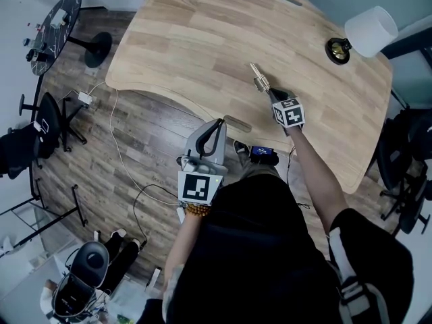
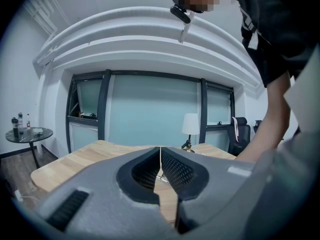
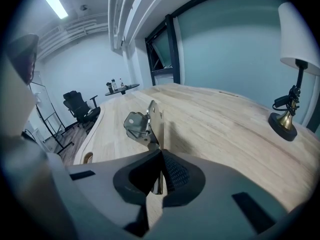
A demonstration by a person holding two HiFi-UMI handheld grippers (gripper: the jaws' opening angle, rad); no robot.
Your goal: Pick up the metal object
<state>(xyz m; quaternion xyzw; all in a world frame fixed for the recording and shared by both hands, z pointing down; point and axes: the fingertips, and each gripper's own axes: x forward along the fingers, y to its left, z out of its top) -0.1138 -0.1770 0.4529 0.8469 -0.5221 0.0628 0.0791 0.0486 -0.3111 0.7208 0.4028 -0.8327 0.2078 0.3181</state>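
Note:
The metal object (image 1: 259, 79) is a small hinge-like bracket with a thin flat plate, over the middle of the wooden table (image 1: 202, 39). My right gripper (image 1: 273, 94) is shut on its near end. In the right gripper view the plate (image 3: 144, 124) stands edge-on between the pads and sticks out beyond the tips of the right gripper (image 3: 160, 153). Whether the bracket still touches the tabletop I cannot tell. My left gripper (image 1: 216, 128) hangs at the table's near edge, roughly level. In the left gripper view the left gripper (image 2: 160, 150) is shut with nothing in it.
A lamp with a white shade (image 1: 370, 30) and a brass base (image 1: 337, 50) stands at the table's far right. A slot (image 1: 290, 0) is cut near the far edge. Office chairs (image 1: 37, 137), a round side table (image 1: 57, 22) and a floor cable (image 1: 125, 160) surround the table.

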